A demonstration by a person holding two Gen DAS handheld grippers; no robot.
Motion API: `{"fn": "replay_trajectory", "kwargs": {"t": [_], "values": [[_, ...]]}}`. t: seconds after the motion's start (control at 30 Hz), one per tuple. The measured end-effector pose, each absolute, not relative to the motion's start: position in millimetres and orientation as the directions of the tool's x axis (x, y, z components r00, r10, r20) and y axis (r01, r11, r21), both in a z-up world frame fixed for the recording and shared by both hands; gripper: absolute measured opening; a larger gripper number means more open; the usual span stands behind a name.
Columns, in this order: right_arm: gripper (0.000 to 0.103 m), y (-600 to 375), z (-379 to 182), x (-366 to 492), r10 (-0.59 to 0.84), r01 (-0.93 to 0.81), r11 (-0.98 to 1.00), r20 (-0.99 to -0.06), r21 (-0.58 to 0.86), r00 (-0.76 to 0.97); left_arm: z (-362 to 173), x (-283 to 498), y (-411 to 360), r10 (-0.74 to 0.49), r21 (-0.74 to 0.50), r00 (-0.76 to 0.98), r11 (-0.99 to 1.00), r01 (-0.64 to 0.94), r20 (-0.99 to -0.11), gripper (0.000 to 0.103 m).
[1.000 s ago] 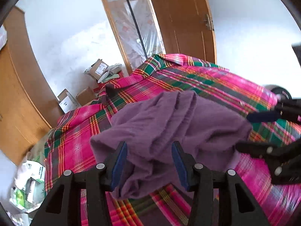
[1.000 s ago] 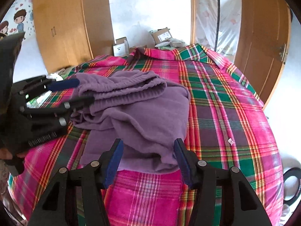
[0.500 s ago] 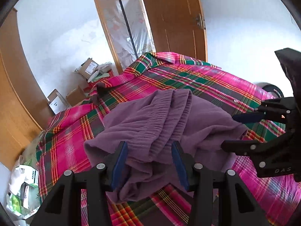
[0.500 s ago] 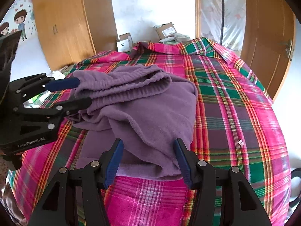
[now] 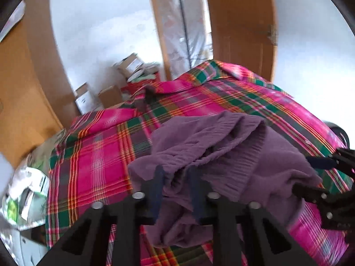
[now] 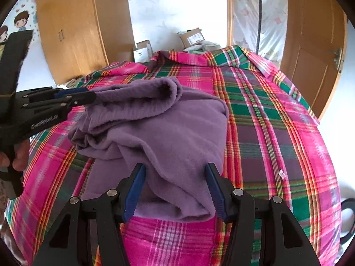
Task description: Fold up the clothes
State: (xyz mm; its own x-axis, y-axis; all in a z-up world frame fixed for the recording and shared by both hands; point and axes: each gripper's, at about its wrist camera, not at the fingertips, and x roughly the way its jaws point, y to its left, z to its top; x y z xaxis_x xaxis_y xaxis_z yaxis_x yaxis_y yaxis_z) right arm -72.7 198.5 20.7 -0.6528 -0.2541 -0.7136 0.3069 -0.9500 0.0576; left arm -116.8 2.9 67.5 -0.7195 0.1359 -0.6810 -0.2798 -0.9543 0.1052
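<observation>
Right wrist view: the left tongs (image 6: 88,96) pinch the ribbed hem of the purple garment (image 6: 168,133), heaped mid-bed (image 6: 277,133) toward its near edge. The right tongs (image 6: 175,190) straddle a loose fold, spread. Lifting one-sided could drag the heap askew.

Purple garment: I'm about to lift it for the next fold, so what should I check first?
1. Left gripper shut on the purple garment: ok.
2. Right gripper shut on the garment: not ok. It is open, with cloth between its fingers.
3. Garment lying flat: not ok, it is bunched.
4. Room on the plaid bedspread beside the garment: ok.
5. Only one layer pinched: cannot tell.
</observation>
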Motion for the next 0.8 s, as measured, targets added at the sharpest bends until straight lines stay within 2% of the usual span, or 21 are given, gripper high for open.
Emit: {"fn": "replay_trajectory", "kwargs": {"t": [0.1, 0.27, 0.5, 0.8], "values": [[0.046, 195.2, 20.4, -78.9, -0.256, 0.312, -0.949, -0.710, 0.053, -0.656, 63.4, -124.2, -3.9, 0.130, 0.073, -0.704, -0.965, -0.250, -0.698, 0.015], [0.018, 196.6, 19.4, -86.6, -0.272, 0.318, -0.945, -0.710, 0.072, -0.649, 59.2, -127.7, -4.5, 0.135, 0.074, -0.701, -0.963, -0.259, -0.700, 0.012], [0.013, 202.1, 23.9, -89.6, -0.294, 0.320, -0.943, -0.692, 0.096, -0.659, 61.0, -130.5, -12.9, 0.148, 0.038, -0.706, -0.970, -0.241, -0.693, 0.010], [0.011, 208.0, 53.3, -80.7, -0.263, 0.280, -0.957, -0.613, 0.070, -0.745, 79.4, -122.6, -26.0, 0.133, 0.012, -0.747, -0.982, -0.186, -0.651, 0.008]]}}
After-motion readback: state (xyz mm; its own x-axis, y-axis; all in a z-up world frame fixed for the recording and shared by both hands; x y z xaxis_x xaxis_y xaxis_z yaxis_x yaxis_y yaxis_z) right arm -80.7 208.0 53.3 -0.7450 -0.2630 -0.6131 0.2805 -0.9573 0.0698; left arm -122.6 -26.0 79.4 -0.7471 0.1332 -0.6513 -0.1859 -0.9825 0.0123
